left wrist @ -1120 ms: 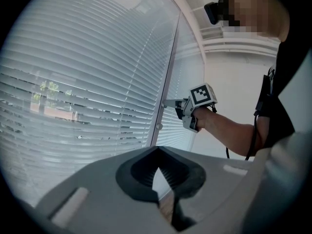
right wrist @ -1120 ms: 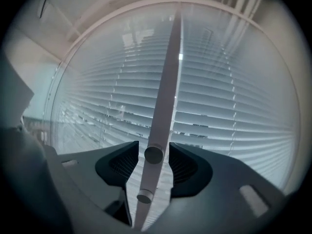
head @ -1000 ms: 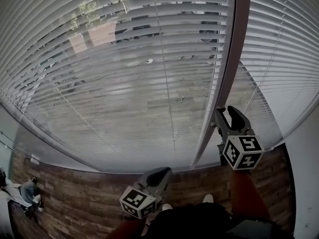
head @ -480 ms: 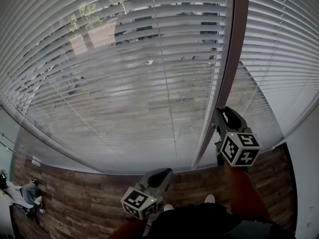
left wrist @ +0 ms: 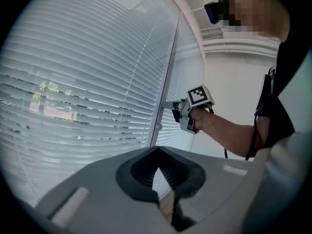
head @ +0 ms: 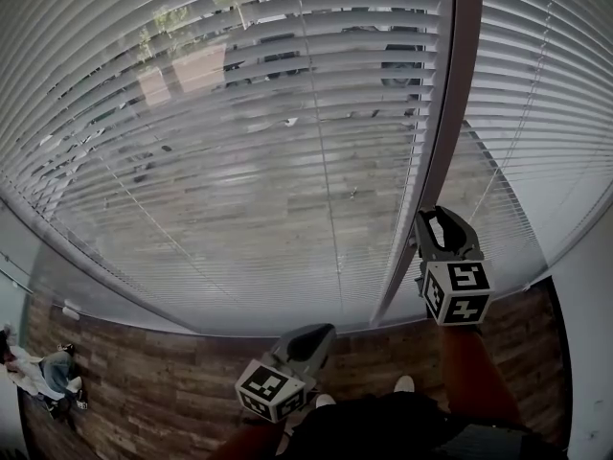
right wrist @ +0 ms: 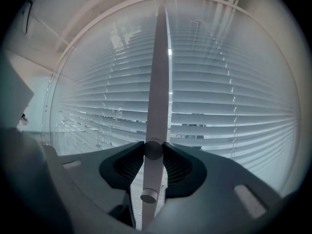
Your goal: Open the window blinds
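Right gripper [right wrist: 153, 147] pinches round wand [right wrist: 149, 195] — blinds [right wrist: 219, 96] (thin slats) beside.

The blinds [head: 239, 161] were pale grey-white, striped by thin horizontal slats. Green and brick-orange patches showed through them at 11 o'clock in the head view. The frame post [head: 448, 113] at 1 o'clock was dull brown-grey. The floor [head: 144, 381] at 7 o'clock was brown, patterned in wood planks. The left gripper [head: 318, 333] and right gripper [head: 436, 215] were grey with black pads (the cube [head: 458, 293] on each carried black-and-white square markers). The wand [right wrist: 152, 150] was grey, with a paler end.
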The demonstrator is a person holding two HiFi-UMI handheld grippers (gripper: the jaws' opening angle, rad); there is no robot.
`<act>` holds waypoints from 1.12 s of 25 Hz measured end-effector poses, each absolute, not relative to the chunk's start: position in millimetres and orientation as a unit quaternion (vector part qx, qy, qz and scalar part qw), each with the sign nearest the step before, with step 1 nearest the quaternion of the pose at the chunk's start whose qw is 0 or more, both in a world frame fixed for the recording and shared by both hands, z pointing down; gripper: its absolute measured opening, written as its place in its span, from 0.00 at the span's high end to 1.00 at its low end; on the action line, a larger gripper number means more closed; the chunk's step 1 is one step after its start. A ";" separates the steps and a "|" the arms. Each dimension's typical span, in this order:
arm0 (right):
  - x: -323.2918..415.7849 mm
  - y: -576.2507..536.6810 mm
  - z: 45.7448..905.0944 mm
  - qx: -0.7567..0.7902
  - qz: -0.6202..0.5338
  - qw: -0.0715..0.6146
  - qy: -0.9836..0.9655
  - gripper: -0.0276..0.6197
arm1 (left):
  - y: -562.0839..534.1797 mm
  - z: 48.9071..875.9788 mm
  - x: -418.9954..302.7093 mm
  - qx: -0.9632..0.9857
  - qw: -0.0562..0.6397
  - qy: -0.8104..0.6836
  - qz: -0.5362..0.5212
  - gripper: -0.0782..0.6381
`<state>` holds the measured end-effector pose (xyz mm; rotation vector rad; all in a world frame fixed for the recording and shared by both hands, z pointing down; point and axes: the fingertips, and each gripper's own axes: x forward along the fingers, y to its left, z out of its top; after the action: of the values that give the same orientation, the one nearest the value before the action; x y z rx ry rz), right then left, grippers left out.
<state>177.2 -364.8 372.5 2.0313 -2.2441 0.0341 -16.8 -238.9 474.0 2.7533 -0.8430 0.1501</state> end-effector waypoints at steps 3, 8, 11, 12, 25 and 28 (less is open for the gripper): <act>176.8 -366.2 370.3 0.673 -0.021 0.091 -0.733 0.73 | -239.3 473.1 -16.0 0.948 0.127 -0.286 0.050 0.89; 172.6 -365.1 370.3 0.675 -0.085 0.159 -0.715 0.73 | -238.7 475.0 -15.8 0.948 0.126 -0.287 0.053 0.89; 171.6 -365.3 371.0 0.676 -0.115 0.192 -0.703 0.73 | -239.2 473.4 -15.6 0.948 0.126 -0.287 0.050 0.89; 171.5 -365.1 371.3 0.676 -0.124 0.203 -0.697 0.73 | -239.0 473.2 -15.4 0.948 0.128 -0.286 0.049 0.89; 169.6 -363.8 370.9 0.672 -0.193 0.271 -0.662 0.72 | -240.6 469.3 -14.5 0.946 0.127 -0.293 0.051 0.89; 167.5 -357.7 364.8 0.673 -0.124 0.174 -0.708 0.64 | -240.4 471.5 -15.6 0.946 0.129 -0.293 0.052 0.89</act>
<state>167.5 -357.7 364.8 1.9072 -2.0070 -0.3505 -15.6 -240.4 471.5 2.7507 -0.8504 0.1503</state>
